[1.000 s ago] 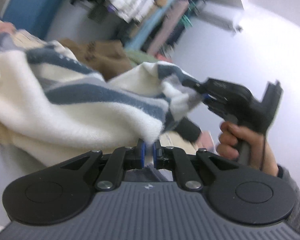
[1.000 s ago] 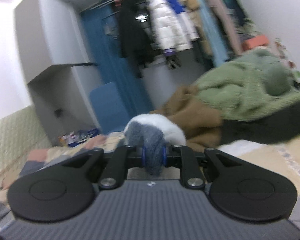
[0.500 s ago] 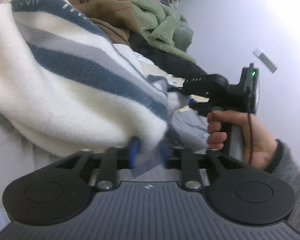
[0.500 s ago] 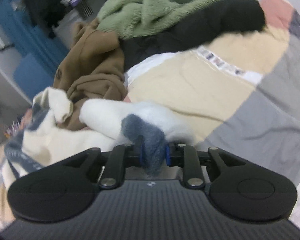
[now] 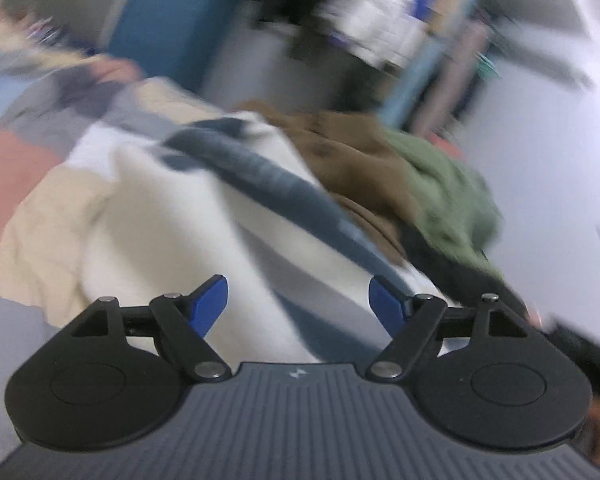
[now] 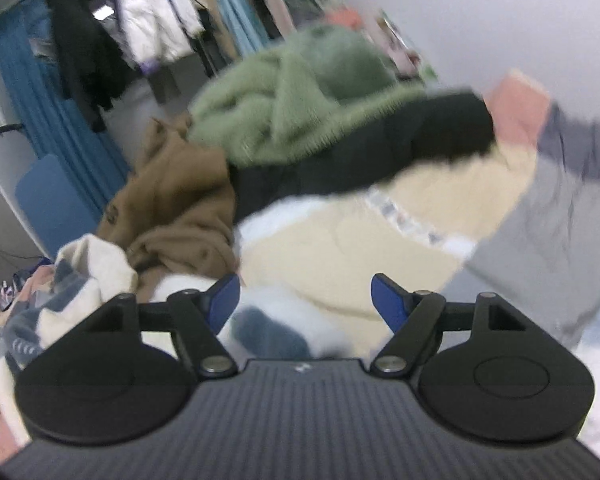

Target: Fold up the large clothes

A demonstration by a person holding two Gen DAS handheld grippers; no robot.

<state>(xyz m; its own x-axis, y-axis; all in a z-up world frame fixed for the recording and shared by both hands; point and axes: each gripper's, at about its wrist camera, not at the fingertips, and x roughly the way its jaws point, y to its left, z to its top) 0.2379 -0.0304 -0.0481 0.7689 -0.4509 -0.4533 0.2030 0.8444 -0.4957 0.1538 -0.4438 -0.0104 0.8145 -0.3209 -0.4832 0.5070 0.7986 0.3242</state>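
Both hand-held grippers are spread wide and hold nothing. The left hand-held gripper (image 5: 298,304) hovers with its blue fingertips (image 5: 212,300) apart over the white fleece garment with navy stripes (image 5: 228,216), which lies heaped on the patchwork bedspread (image 5: 40,216). The right hand-held gripper (image 6: 305,300) gapes above a fluffy white and navy corner of that same garment (image 6: 276,328). Beyond lie a brown hoodie (image 6: 176,204), a green fleece (image 6: 292,92) and a black garment (image 6: 379,140); coats hang on a rack (image 6: 152,20) behind.
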